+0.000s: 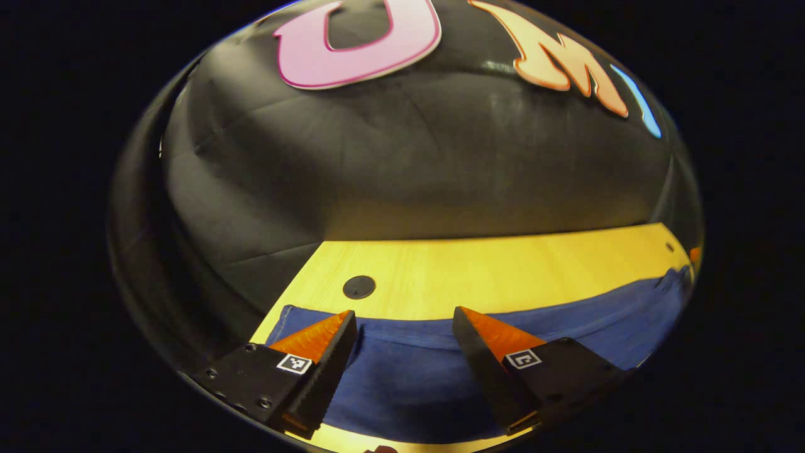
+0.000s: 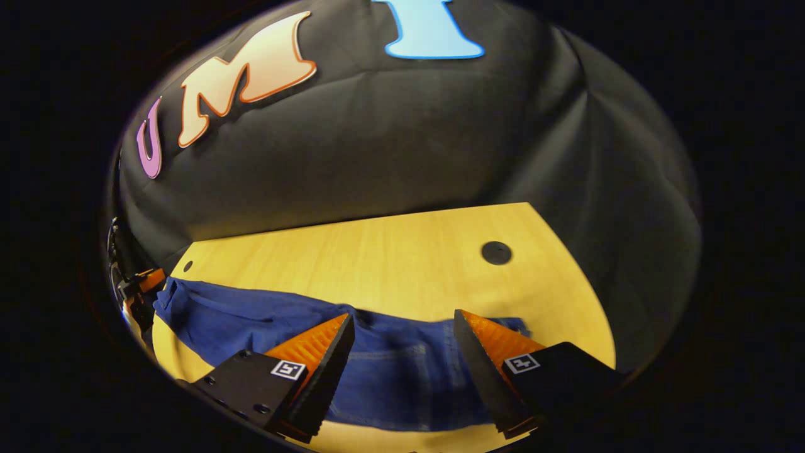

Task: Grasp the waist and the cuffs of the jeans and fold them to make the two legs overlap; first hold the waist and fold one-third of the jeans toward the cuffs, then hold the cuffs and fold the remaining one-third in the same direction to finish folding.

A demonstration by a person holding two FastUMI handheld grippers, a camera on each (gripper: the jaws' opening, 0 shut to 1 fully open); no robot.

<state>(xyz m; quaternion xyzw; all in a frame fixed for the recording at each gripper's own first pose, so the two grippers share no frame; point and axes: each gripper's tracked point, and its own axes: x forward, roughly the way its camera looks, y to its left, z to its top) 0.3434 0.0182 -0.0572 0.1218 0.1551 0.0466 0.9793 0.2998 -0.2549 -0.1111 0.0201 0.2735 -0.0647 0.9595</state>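
Blue jeans (image 1: 409, 371) lie flat across a yellow wooden table (image 1: 490, 270). In the left gripper view, my left gripper (image 1: 402, 314) stands open above the cloth near its left end, one finger to each side, nothing between them. In the right gripper view the jeans (image 2: 396, 371) show stitched seams and stretch off to the left. My right gripper (image 2: 402, 318) hangs open over that seamed end near the cloth's far edge. The other gripper (image 2: 135, 289) shows far off at the left, by the jeans' other end. I cannot tell which end is the waist.
A round dark cap (image 1: 359, 287) sits in the tabletop beyond the left gripper; a similar cap (image 2: 496, 253) lies beyond the right one. A small hole (image 2: 187, 265) marks the far left of the table. The black booth wall rises behind the table's far edge.
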